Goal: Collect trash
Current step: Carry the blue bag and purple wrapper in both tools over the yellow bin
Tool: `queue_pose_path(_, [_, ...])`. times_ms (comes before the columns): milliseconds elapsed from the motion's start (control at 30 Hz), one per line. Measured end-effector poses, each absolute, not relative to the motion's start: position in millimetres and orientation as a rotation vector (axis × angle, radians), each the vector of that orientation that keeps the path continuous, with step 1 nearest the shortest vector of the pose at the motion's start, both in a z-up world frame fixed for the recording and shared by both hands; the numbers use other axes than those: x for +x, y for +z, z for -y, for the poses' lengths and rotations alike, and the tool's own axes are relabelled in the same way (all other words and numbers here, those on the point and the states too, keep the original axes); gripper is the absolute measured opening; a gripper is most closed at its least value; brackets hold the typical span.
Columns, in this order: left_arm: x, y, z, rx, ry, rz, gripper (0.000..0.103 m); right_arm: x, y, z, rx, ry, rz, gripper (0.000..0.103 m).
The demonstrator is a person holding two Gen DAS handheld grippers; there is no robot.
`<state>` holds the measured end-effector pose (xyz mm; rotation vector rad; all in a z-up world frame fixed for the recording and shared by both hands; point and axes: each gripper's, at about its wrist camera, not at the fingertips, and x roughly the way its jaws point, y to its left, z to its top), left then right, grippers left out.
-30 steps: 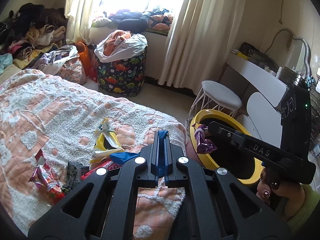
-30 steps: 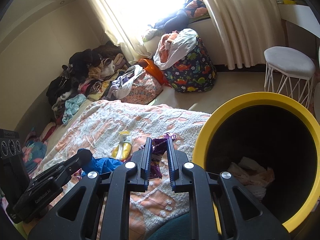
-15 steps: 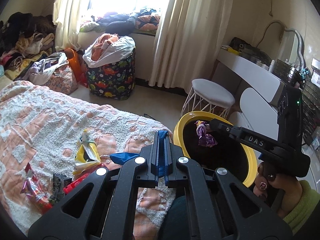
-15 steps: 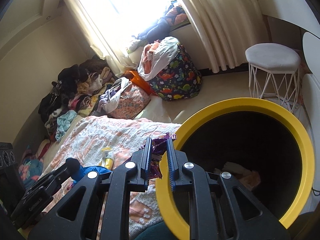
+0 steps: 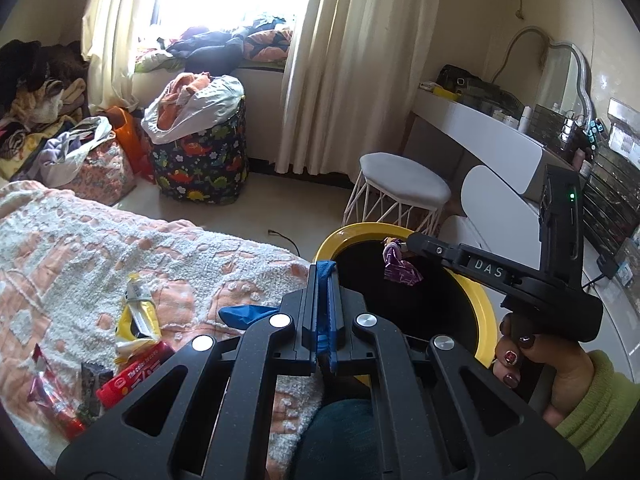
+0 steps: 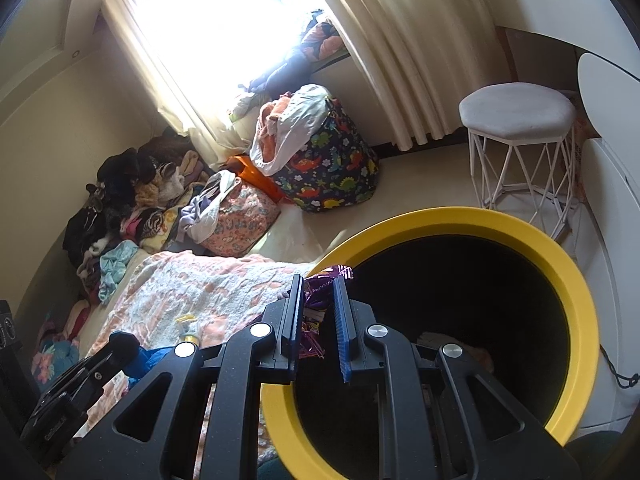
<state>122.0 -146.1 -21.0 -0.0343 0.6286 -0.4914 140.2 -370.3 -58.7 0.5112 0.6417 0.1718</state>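
Sunlit and cluttered, the bedroom frames a clean-up in progress — a fleecy peach-and-white bed carries what is left of the litter: a yellow packet, a red wrapper and a foil wrapper near its edge. Within the past second the right tool has carried a purple foil wrapper from beside the yellow bin to a spot over the black mouth, and its jaws now stand further apart than half a second ago. From the left wrist view the wrapper hangs from the tool's tip over the dark opening, so the grip appears to be loosening rather than gone; whether it is free of the pads cannot be told. That suggests the drop is in hand and this piece is nearly collected. The wrapper's long axis runs roughly vertical, narrow twisted end up at the jaws, crumpled wider end pointing down into the bin. The left tool is clamped narrow on a blue wrapper, the bulk trailing back over the bed — likely next for the bin, whose rim lies just ahead.
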Motion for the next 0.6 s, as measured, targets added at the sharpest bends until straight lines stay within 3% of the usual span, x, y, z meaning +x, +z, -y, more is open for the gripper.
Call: queue_pose_path(600, [116, -26, 195, 0.020, -0.597, -0.633, 0.001, 139, -65, 413, 0.544, 0.061, -0.612, 0.015])
